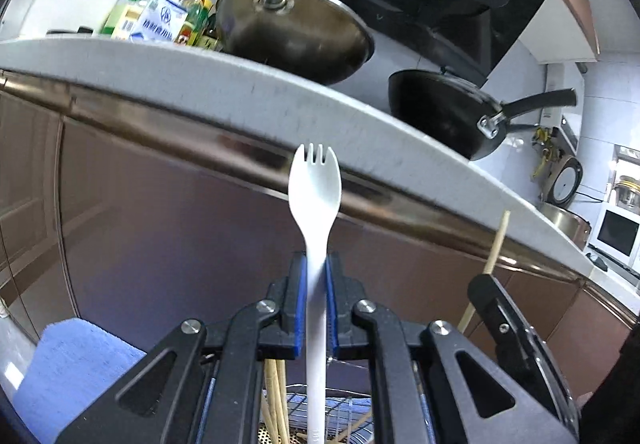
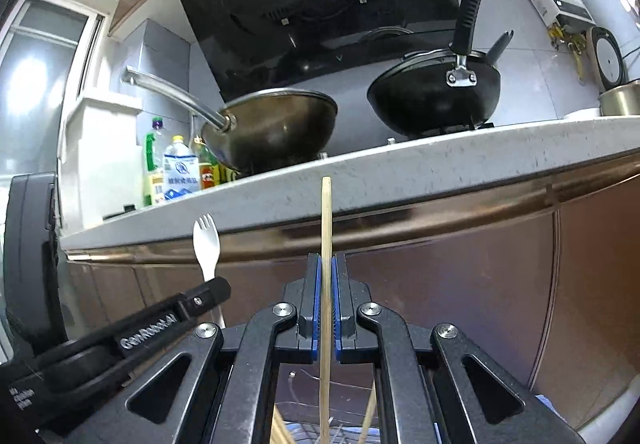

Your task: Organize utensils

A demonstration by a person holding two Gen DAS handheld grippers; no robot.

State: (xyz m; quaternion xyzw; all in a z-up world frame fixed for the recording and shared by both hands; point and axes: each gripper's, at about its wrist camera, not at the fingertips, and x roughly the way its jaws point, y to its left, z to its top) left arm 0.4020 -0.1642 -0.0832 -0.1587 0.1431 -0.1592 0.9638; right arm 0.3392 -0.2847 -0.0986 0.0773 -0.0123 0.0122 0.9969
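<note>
White spork (image 1: 315, 184): we hold it by the handle in the left gripper (image 1: 316, 276), jaws clamped on it, tines at 12 o'clock. Gripping low on the handle keeps the head clear, we judge, for dropping it handle-first into a holder.
Chopstick (image 2: 326, 228): we hold one bamboo stick upright in the right gripper (image 2: 327, 276), jaws pinched tight on it at about mid-length, tip at 12 o'clock. The upright hold likely suits lowering it into the rack.
Gripper relation: in the right view, the left gripper sits at 8 o'clock, near but apart from the right one. In the left view, the right gripper (image 1: 486, 280) shows at 4 o'clock.
Rack (image 1: 344, 404): a wire rack lies below both grippers at 6 o'clock, with more chopsticks (image 1: 274, 396) in it. Its compartments are mostly hidden by the gripper bodies.
Surroundings: counter edge (image 2: 400, 172) spans ahead; steel wok (image 2: 276, 128) at 11 o'clock, black pan (image 2: 434, 100) at 1 o'clock, bottles (image 2: 180, 172) at 10 o'clock, blue cloth (image 1: 68, 368) at 8 o'clock in the left view.
Obstructions: nothing stands between utensils and rack that we can see; the two grippers may crowd each other on descent.
</note>
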